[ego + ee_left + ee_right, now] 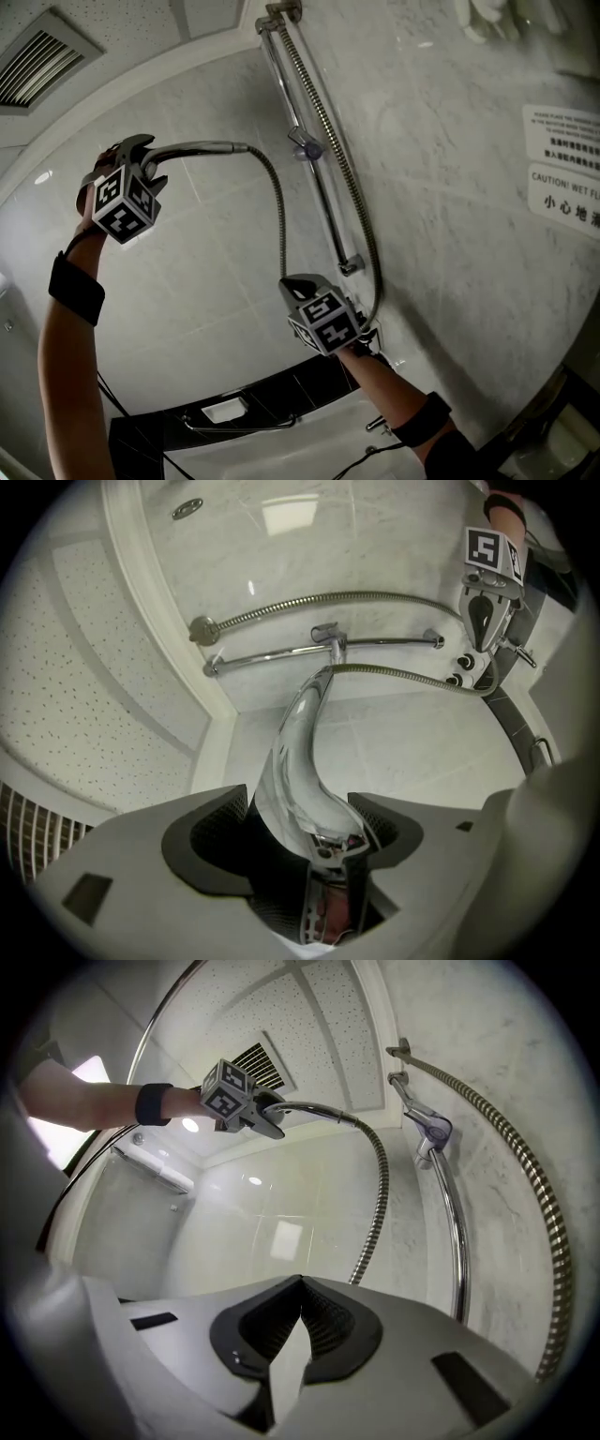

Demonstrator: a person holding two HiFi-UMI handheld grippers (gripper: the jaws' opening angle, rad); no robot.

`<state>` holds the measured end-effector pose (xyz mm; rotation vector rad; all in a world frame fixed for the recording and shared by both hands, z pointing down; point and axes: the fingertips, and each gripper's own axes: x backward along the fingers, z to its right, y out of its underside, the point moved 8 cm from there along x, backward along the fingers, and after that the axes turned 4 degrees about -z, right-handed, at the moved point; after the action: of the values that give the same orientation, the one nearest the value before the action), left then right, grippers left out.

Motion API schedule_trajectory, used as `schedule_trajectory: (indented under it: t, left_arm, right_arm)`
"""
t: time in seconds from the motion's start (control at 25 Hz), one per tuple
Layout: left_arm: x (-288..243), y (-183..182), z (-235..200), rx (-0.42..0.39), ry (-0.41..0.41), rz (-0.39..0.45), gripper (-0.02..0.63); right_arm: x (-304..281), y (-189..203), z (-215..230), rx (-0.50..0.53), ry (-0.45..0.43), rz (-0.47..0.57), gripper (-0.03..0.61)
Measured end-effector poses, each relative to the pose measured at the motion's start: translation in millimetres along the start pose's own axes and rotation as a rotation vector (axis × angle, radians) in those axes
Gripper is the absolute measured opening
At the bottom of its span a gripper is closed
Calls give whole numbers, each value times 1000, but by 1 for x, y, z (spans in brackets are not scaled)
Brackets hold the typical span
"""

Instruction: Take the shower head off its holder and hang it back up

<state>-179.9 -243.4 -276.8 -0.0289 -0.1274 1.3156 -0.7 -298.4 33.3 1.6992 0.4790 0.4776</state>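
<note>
Right, my left gripper point(141, 157) clamps the shower head point(199, 147) by its slick, rigid chrome handle, well clear of the holder point(307, 148), the hose point(279, 208) likely tugging, while my right gripper point(291, 284) hangs clenched, empty.

wall sign point(563, 194), "CAUTION! WET FL", 小心地

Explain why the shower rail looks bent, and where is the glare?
Head view: the wide-angle lens bows the rail and darkens the corners. Left gripper view: a bright glare patch sits on the wall tile, and the chrome shower head mirrors the room. Right gripper view: the rail curves hardest; pale reflections on the tiles.
</note>
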Motion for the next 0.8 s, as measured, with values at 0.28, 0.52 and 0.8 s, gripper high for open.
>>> schedule_trajectory:
  t: [0.28,0.52,0.8]
  left_arm:
    - [0,-22,-32,-40,-27,11,334]
    - [6,-39,-49,-75,-27,25,334]
    - [15,-54,-61,-115,-24,42,333]
  right_arm:
    - [6,12,7,-16,10,-15,8]
    - [8,15,9,-22,11,-18,8]
    - [11,17,12,-30,14,-14,8]
